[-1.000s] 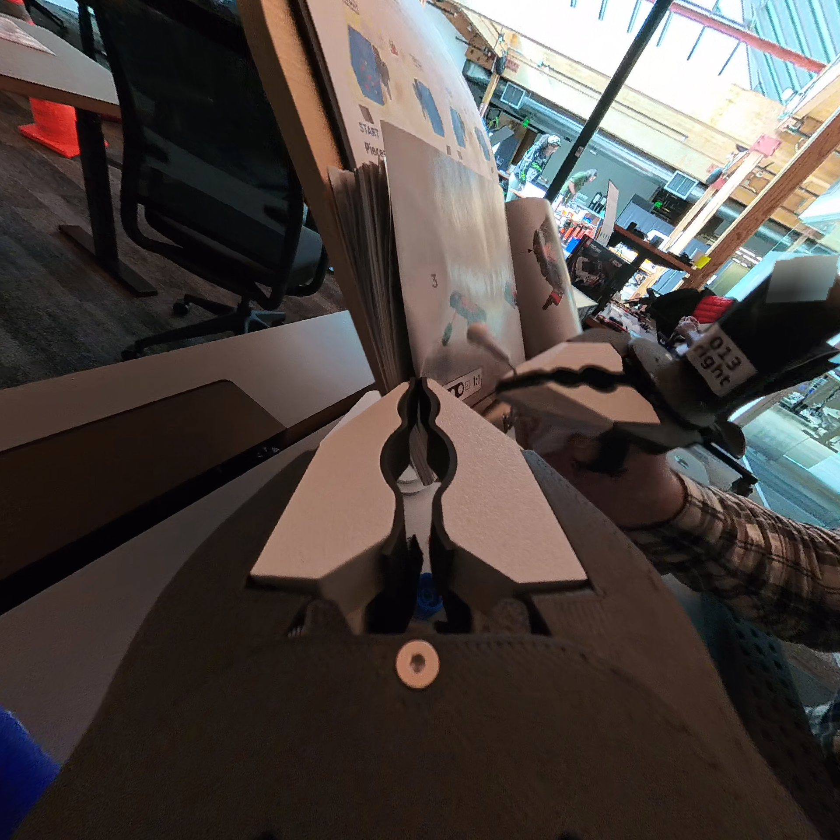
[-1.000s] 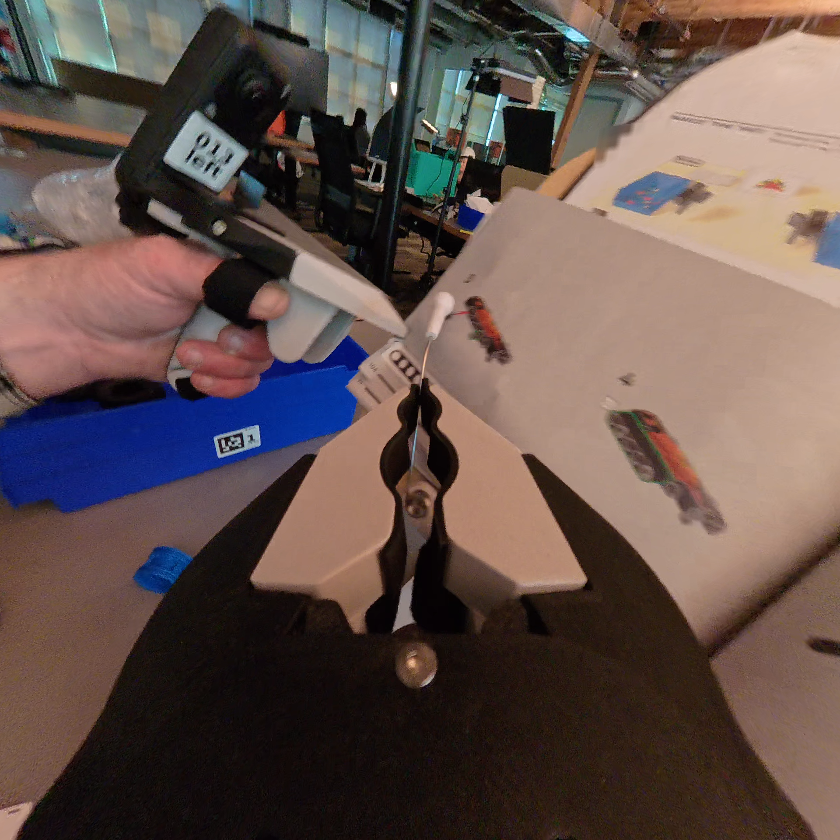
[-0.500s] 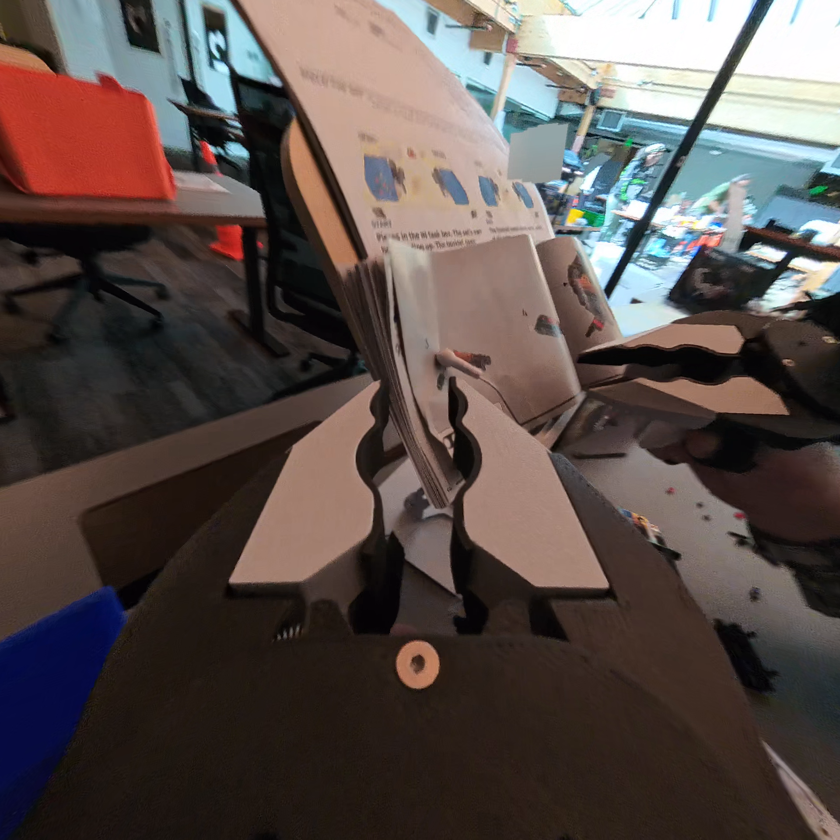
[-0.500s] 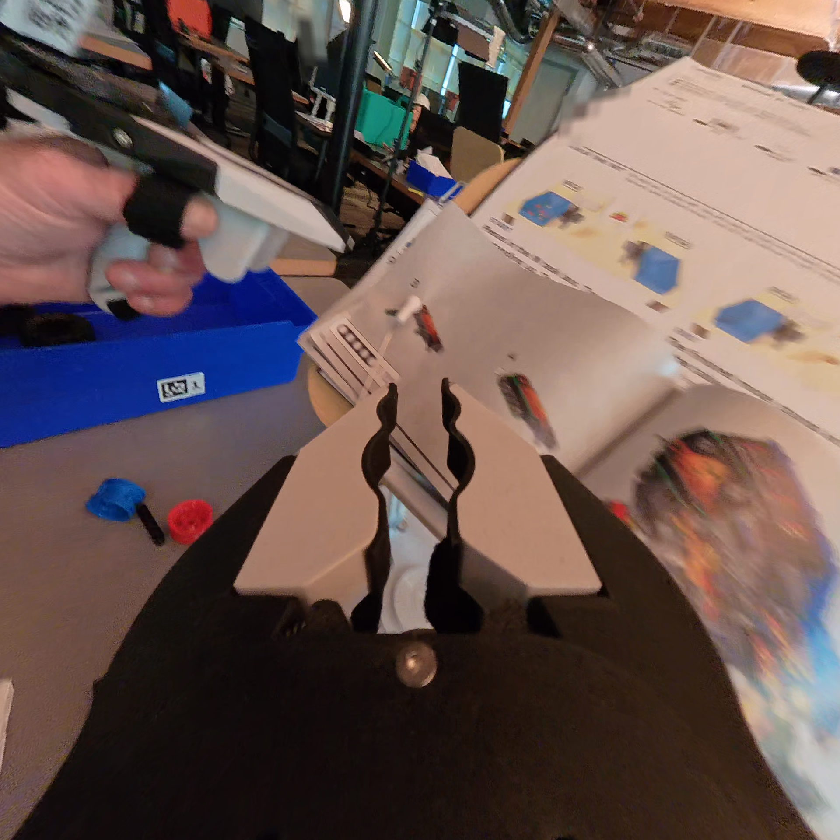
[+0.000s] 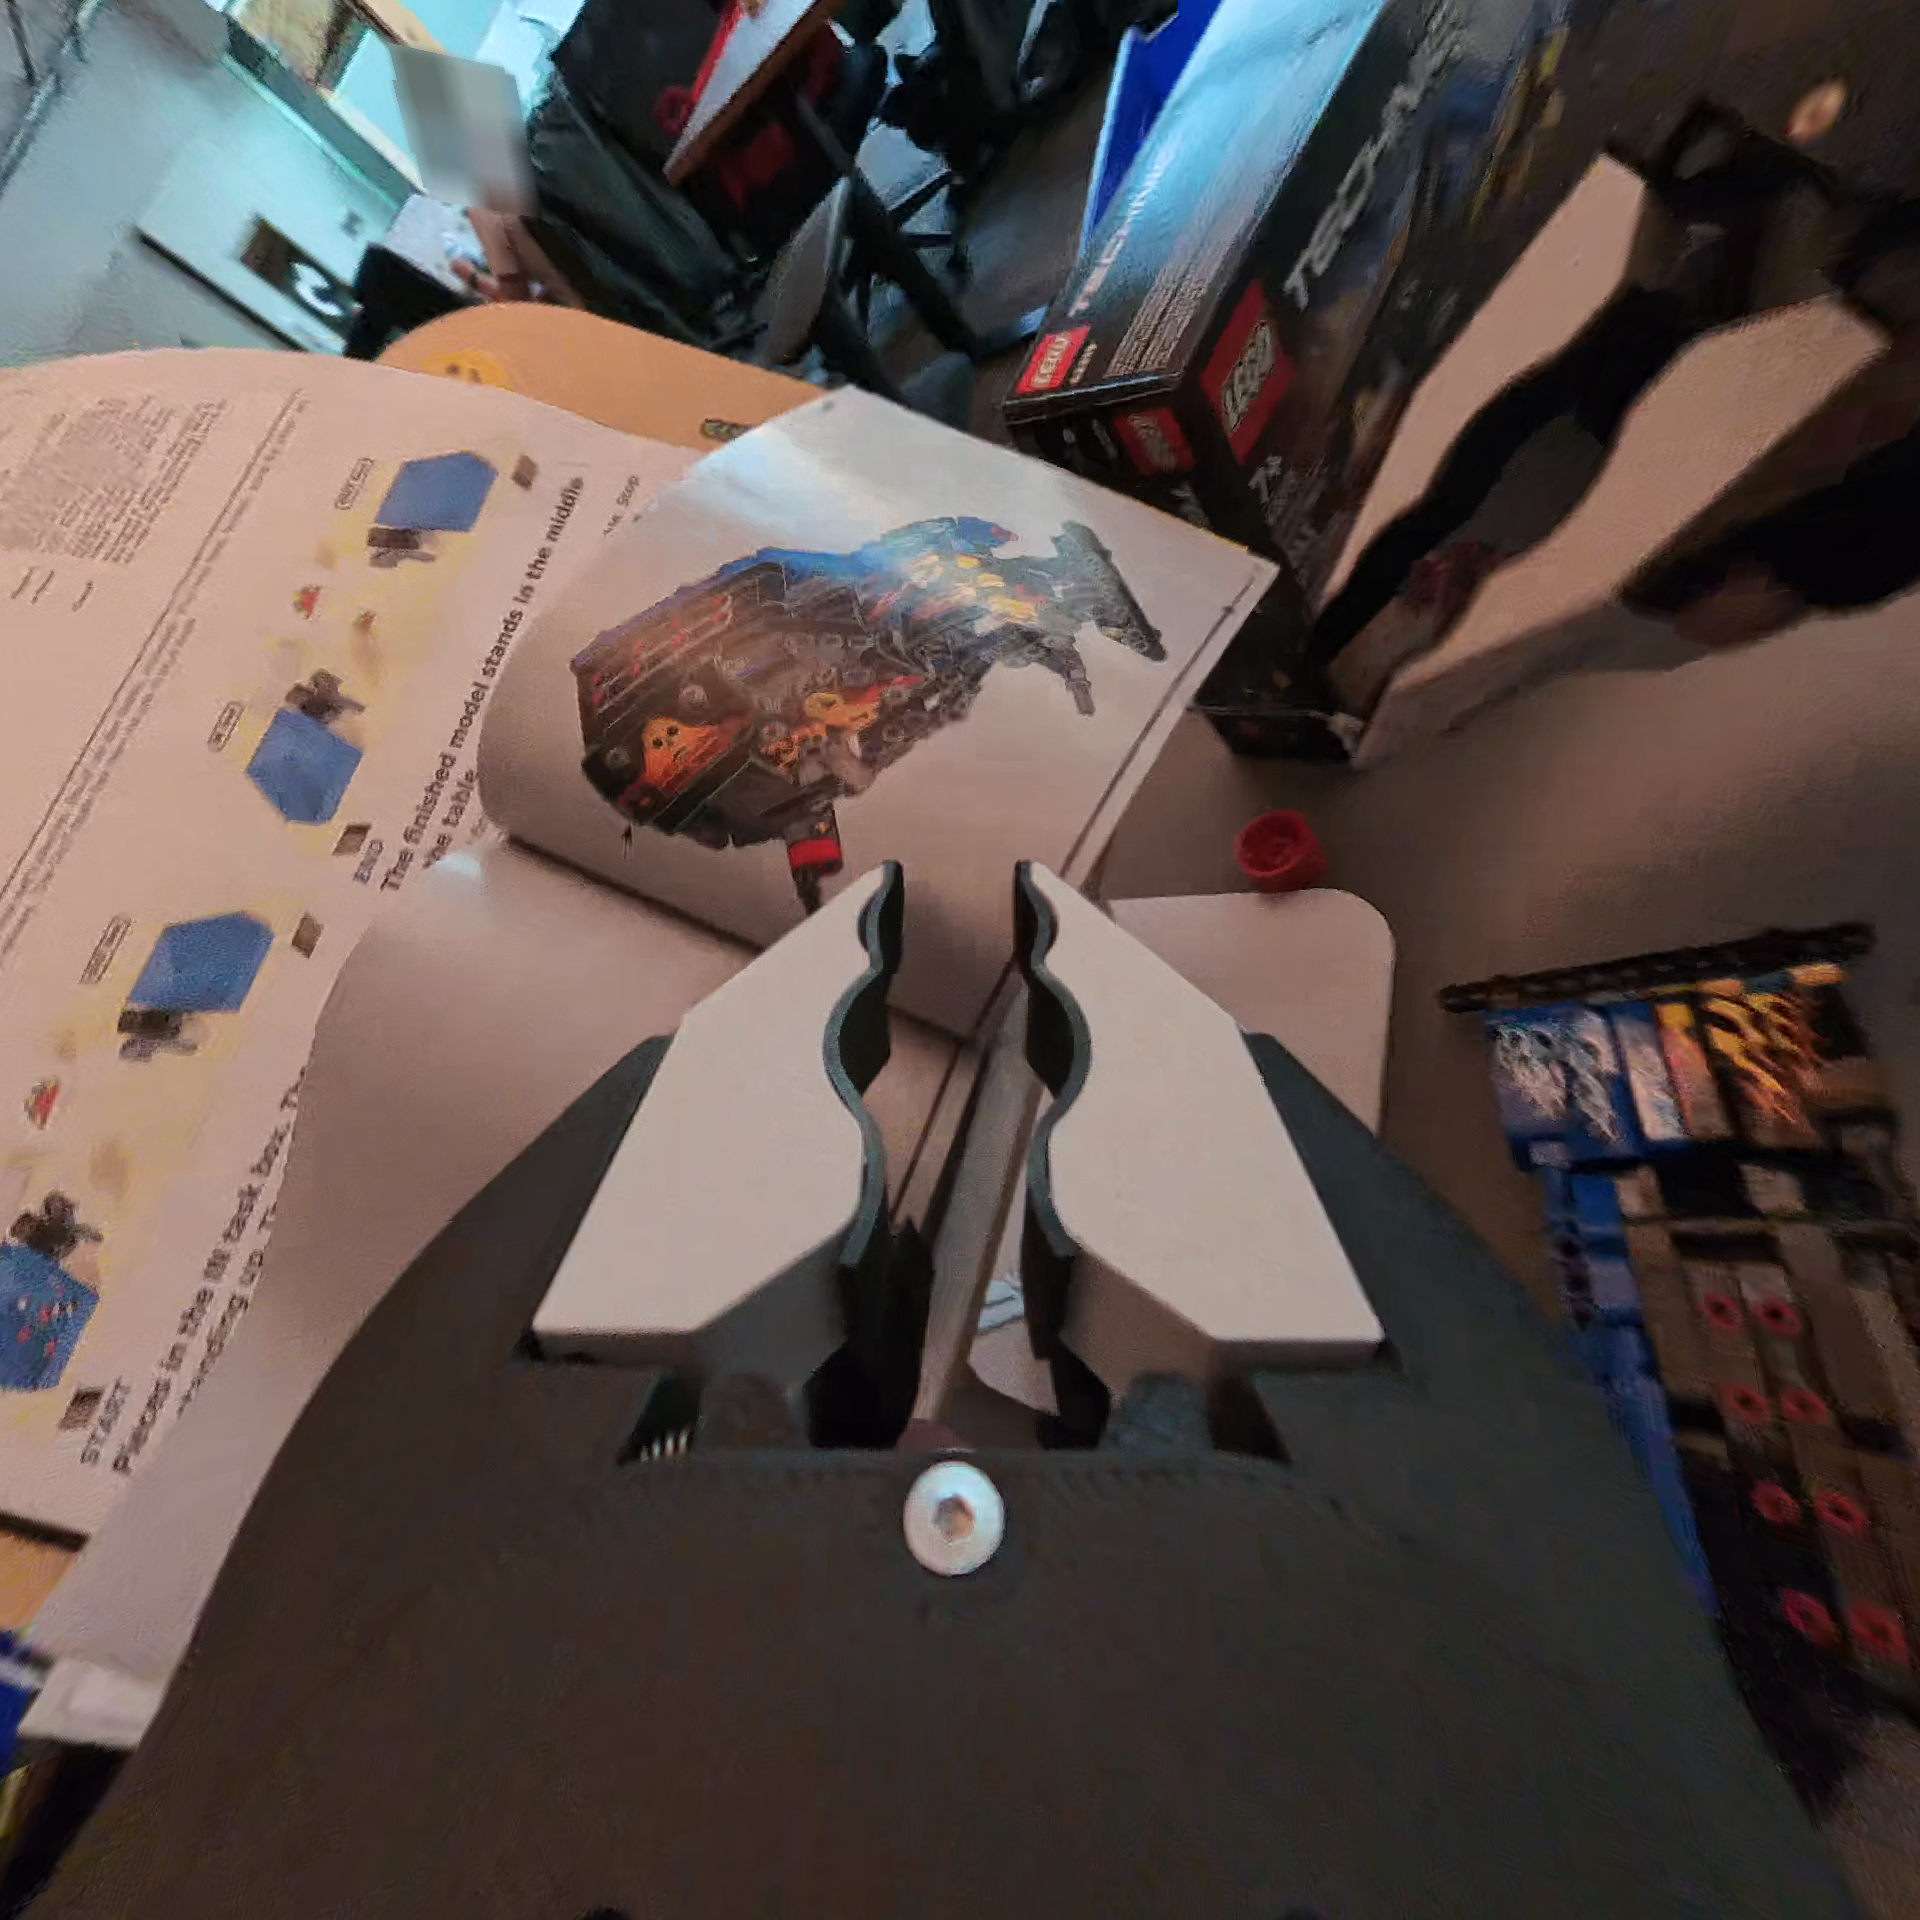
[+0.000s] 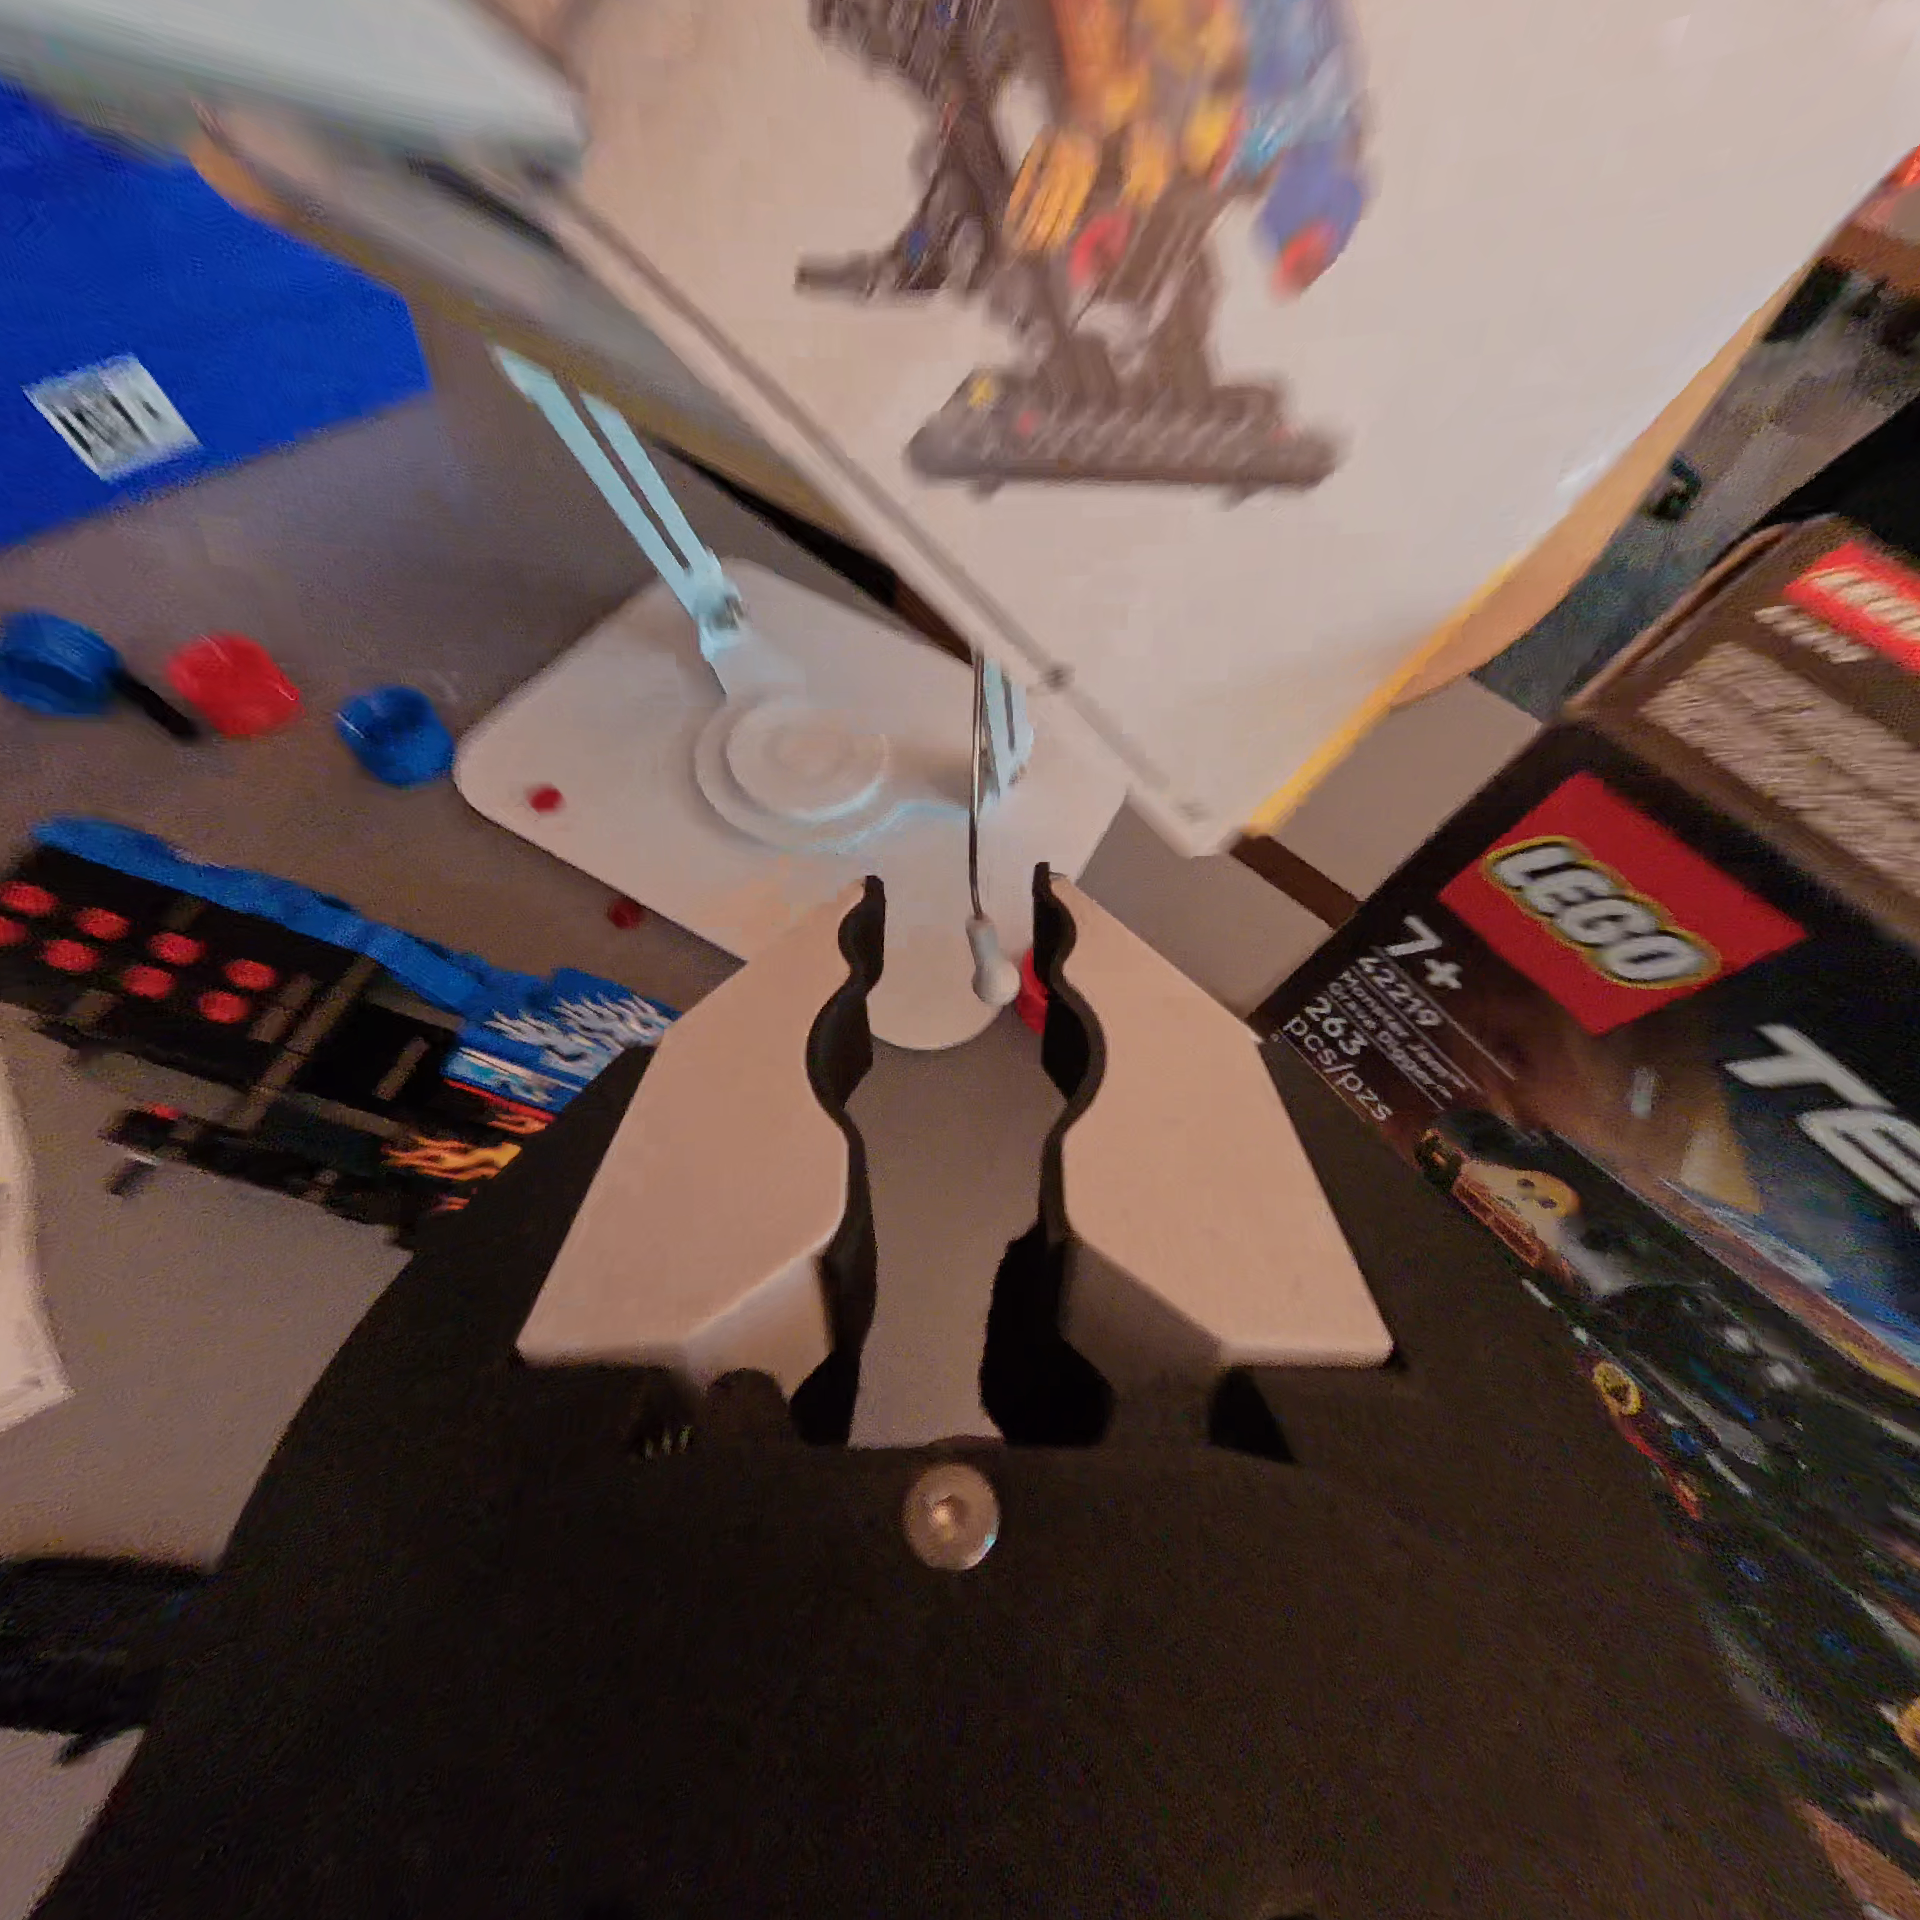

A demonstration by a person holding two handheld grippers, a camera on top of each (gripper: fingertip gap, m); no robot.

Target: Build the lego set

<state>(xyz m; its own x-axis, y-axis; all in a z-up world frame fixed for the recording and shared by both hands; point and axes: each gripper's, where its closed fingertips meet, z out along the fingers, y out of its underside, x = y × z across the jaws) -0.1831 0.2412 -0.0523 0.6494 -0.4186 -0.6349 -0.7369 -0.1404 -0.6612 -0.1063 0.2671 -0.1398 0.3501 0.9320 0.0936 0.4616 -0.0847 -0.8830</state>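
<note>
Instruction booklet is propped open on a white stand, page with the finished colourful model facing me; blurry in the right wrist view. Partly built model, black and blue with flame stickers and red pins, lies flat on the grey table to the right of the stand in the left wrist view, left of it in the right one. Set box, dark with a red logo patch, stands just beside the booklet on the right. Loose bits: red round piece near the stand's corner; two blue round pieces and a red one on the table left of the stand.

My left gripper: fingers apart, nothing between them, over the booklet's lower edge. My right gripper: fingers apart too, gripping nothing; the stand's thin wire page clip with white tip hangs between the tips, contact unclear. Right gripper also shows top right in the left view, blurred.

Blue bin at far left. Big printed sheet behind the booklet.
</note>
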